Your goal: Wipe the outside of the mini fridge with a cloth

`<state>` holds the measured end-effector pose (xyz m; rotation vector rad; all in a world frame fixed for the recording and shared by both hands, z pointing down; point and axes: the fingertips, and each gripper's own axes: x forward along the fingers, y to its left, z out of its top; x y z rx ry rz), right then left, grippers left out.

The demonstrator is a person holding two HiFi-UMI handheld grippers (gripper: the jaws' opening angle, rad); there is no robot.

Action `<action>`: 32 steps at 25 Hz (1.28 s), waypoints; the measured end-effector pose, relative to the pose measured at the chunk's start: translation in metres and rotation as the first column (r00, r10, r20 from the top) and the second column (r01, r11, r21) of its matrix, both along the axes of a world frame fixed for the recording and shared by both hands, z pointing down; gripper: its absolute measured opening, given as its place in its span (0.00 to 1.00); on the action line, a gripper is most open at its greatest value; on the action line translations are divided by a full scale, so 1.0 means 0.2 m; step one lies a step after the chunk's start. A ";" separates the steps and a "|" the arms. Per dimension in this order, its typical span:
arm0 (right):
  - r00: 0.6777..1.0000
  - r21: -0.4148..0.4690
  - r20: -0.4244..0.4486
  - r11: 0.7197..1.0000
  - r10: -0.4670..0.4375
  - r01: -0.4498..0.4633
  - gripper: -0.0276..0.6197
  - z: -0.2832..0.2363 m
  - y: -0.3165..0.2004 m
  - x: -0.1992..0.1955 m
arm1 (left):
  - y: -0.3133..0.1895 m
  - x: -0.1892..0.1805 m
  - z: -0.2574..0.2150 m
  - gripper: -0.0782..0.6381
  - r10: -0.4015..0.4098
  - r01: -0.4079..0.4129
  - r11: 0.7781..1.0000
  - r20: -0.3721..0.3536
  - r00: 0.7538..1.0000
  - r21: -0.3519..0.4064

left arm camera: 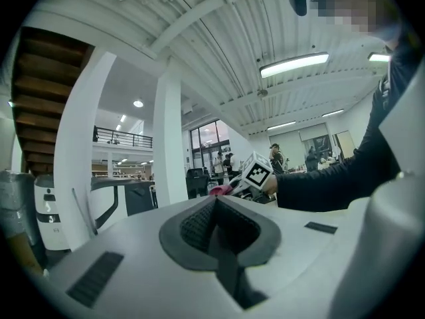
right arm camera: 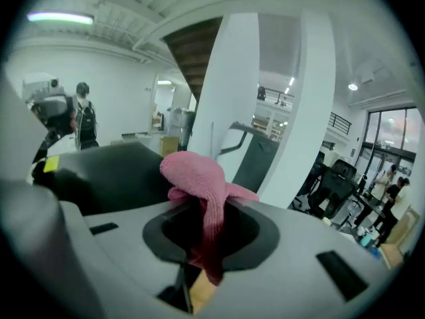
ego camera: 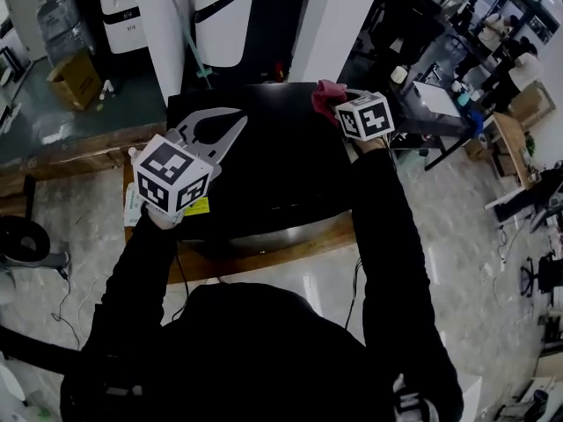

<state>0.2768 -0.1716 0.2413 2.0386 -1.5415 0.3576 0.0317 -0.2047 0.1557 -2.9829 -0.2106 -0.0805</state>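
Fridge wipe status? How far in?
Done: the pink cloth is picked up, with the right gripper shut on it. In hand: the cloth is held at the far right corner of the mini fridge top; contact is unclear. The left gripper is shut and empty over the top's left side. Left: no wiped streaks show, so treat top, front and sides as unwiped.

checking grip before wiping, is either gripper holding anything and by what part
The right gripper pinches the pink cloth by a bunched fold; the left gripper is shut on nothing.
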 end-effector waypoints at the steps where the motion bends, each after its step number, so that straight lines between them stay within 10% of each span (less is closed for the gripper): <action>1: 1.000 0.078 0.001 0.997 -0.027 0.027 0.17 -0.11 0.01 -0.08 | 0.00 -0.05 -0.04 0.11 -0.016 0.016 1.000 -0.021 1.000 0.004; 5: 0.991 0.353 -0.044 0.926 -0.123 0.131 0.17 -0.49 0.11 -0.51 | -0.05 -0.29 -0.18 0.11 -0.102 0.105 0.994 -0.115 0.988 0.022; 11: 0.968 0.465 -0.112 0.849 -0.225 0.251 0.18 -0.65 0.12 -1.07 | -0.19 -0.57 -0.21 0.11 -0.185 0.191 0.982 -0.178 0.966 0.014; 24: 0.987 0.604 -0.114 0.781 -0.112 0.158 0.18 -0.75 -0.61 -2.06 | -0.96 -1.15 -0.08 0.11 0.009 -0.014 1.000 -0.207 0.978 -0.023; 32: 0.979 0.841 0.156 0.538 -0.129 -0.063 0.18 -0.77 -1.01 -2.47 | -1.36 -1.43 -0.03 0.11 0.060 -0.068 0.997 -0.223 0.973 -0.027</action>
